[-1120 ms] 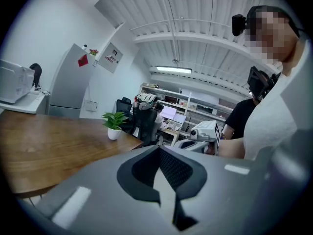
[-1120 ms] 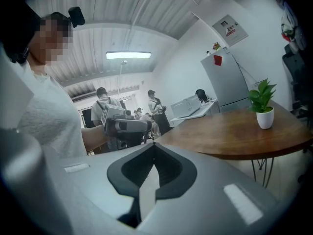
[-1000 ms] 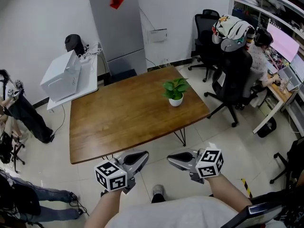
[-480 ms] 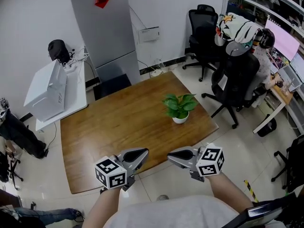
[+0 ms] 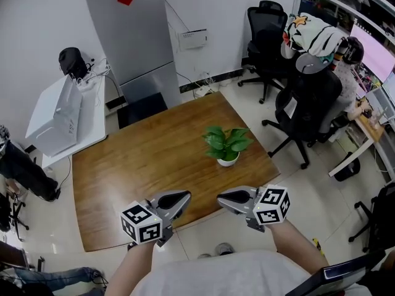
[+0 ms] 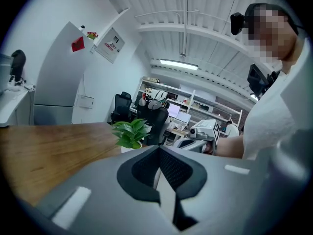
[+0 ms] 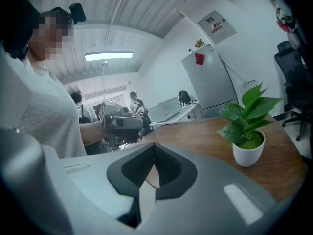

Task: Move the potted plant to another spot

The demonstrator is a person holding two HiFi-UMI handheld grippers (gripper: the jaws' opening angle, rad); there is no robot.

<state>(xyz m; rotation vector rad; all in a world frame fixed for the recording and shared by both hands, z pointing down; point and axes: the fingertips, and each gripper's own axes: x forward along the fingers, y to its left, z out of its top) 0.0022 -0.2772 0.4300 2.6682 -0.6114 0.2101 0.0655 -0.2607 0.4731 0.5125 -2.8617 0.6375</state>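
The potted plant (image 5: 226, 145), green leaves in a small white pot, stands on the right part of the brown wooden table (image 5: 136, 165). My left gripper (image 5: 183, 197) and right gripper (image 5: 222, 198) hover side by side over the table's near edge, short of the plant and apart from it. Both are shut with nothing between their jaws. The left gripper view has the plant (image 6: 130, 131) just beyond the left gripper (image 6: 157, 148), with the other gripper to its right. From the right gripper (image 7: 154, 146), the plant (image 7: 248, 131) sits off to the right.
A grey refrigerator (image 5: 139, 48) stands against the back wall. A white side desk (image 5: 92, 125) with a white box is at the table's far left. Black office chairs (image 5: 308, 103) and a seated person (image 5: 352, 51) are to the right. Tiled floor surrounds the table.
Both grippers have come forward from over the floor to the table's near edge, and the plant is nearer. Their jaws stay shut.
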